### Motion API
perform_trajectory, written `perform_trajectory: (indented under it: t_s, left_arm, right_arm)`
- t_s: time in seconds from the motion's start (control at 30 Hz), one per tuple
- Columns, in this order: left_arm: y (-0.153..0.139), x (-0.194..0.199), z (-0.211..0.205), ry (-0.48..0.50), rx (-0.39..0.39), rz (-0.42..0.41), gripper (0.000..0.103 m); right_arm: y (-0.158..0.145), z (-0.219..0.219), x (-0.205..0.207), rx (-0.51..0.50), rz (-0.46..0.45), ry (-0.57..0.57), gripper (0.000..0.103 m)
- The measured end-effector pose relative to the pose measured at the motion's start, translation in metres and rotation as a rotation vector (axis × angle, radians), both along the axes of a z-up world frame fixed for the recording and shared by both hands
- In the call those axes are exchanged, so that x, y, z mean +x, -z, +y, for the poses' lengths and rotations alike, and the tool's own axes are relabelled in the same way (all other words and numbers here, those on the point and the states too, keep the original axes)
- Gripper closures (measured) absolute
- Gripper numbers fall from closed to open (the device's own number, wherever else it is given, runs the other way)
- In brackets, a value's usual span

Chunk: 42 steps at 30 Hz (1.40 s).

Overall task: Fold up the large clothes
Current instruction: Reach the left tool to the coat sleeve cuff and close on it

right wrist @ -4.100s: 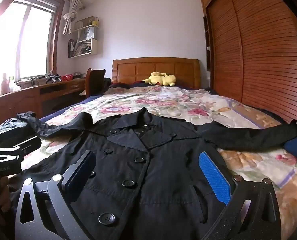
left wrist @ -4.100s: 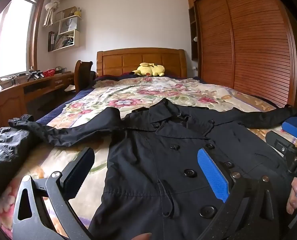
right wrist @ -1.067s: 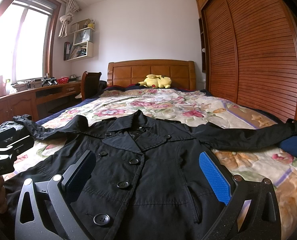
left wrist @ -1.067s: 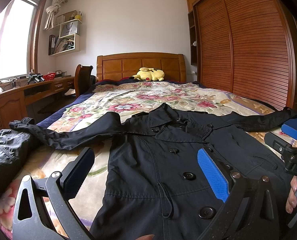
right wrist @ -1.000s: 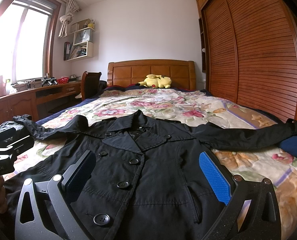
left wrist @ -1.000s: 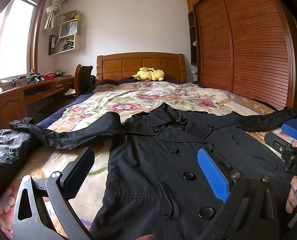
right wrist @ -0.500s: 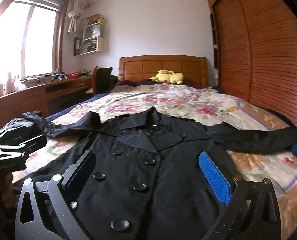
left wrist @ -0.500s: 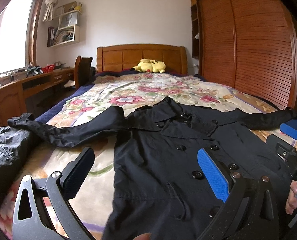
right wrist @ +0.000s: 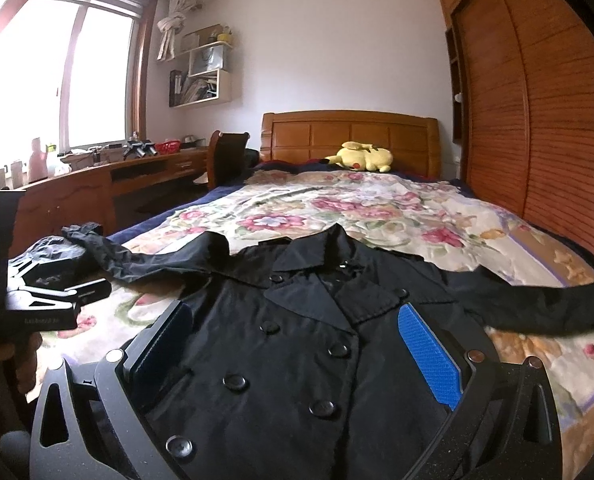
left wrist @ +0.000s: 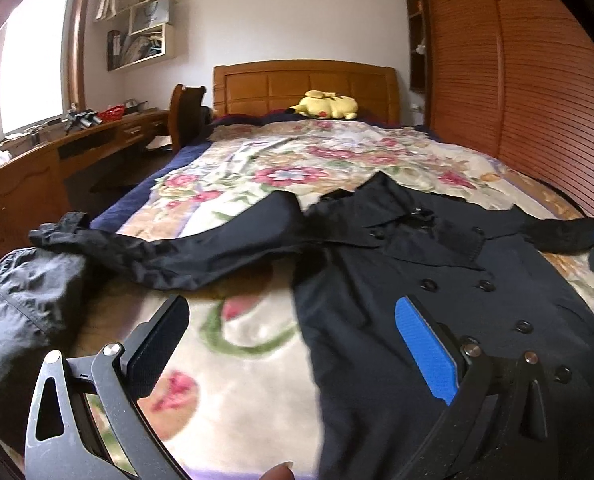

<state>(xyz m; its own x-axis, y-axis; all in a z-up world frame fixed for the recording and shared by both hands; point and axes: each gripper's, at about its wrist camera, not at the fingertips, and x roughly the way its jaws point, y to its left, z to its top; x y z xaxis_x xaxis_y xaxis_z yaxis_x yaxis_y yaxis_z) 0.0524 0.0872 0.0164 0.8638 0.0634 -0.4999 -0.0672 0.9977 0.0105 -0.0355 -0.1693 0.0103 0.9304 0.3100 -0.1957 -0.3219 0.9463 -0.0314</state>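
Note:
A black double-breasted coat [left wrist: 437, 292] lies face up on the floral bedspread [left wrist: 297, 160], sleeves spread to both sides; it also shows in the right wrist view [right wrist: 297, 340]. Its left sleeve [left wrist: 169, 252] runs toward the bed's left edge. My left gripper [left wrist: 293, 344] is open and empty above the bedspread, just left of the coat's body. My right gripper [right wrist: 297, 348] is open and empty above the coat's buttoned front. The left gripper also shows at the left of the right wrist view [right wrist: 45, 300].
A second dark garment [left wrist: 21, 312] lies bunched at the bed's left edge. A yellow plush toy [right wrist: 361, 157] sits by the wooden headboard [right wrist: 349, 136]. A desk [right wrist: 97, 184] and chair [right wrist: 227, 156] stand on the left, a slatted wardrobe [right wrist: 557, 120] on the right.
Both grippers have moved left and a little forward over the bed. The left one now hangs over the bedspread beside the coat instead of over its front. Both stay open.

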Motion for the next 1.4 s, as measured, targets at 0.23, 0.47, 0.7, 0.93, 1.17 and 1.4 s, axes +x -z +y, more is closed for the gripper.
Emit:
perform_trajectory:
  t_s: [0.23,0.47,0.7,0.93,1.17,1.4]
  left_arm:
    - [0.003,0.019,0.033,-0.043,0.013,0.033,0.0]
    - [0.013,0.043,0.057,-0.065,0.036,0.071,0.0]
    - [0.025,0.076,0.086,-0.092,-0.014,0.14,0.002]
    - [0.036,0.115,0.126,-0.15,-0.124,0.204,0.012]
    - [0.049,0.138,0.149,-0.235,-0.135,0.265,0.02]
    - [0.066,0.143,0.169,-0.294,-0.218,0.31,0.02]
  right_arm:
    - [-0.01,0.011,0.017,-0.019,-0.021,-0.017,0.0]
    - [-0.003,0.024,0.043,-0.032,-0.012,-0.05,0.0]
    - [0.014,0.029,0.063,-0.066,0.053,-0.086,0.0]
    - [0.01,0.036,0.078,-0.087,0.089,-0.097,0.0]
    - [0.011,0.043,0.078,-0.111,0.106,-0.108,0.0]
    - [0.018,0.052,0.086,-0.146,0.183,-0.177,0.0]
